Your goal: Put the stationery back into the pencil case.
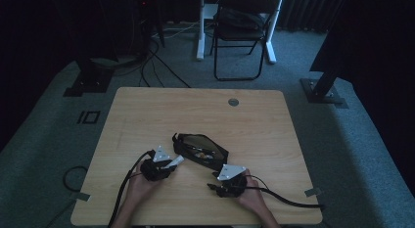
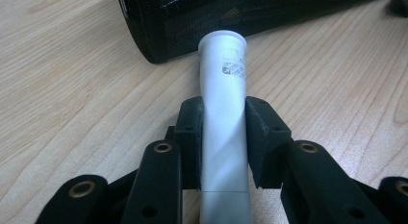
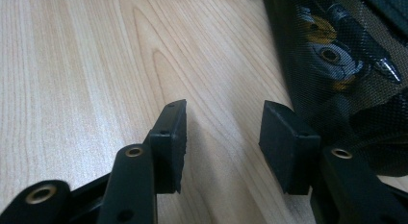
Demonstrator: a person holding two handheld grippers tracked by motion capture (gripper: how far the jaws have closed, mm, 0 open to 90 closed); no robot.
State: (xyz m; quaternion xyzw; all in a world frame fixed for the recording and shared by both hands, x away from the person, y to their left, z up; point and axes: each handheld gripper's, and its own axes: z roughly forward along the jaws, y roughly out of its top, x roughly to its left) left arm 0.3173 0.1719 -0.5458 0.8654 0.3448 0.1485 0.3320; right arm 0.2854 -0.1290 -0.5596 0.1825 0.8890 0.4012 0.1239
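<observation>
Fingers [image 2: 192, 137] of the left gripper [image 1: 169, 165] clamp the white tube [image 2: 223, 123], just short of the black mesh pouch [image 1: 201, 149]. Feed the tube end-first into the pouch. Right gripper [image 3: 222, 137] stands released beside the pouch; use it to steady the mesh.

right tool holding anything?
No, in the right gripper view the right tool stands open over bare table, with the mesh pouch beside it.
</observation>
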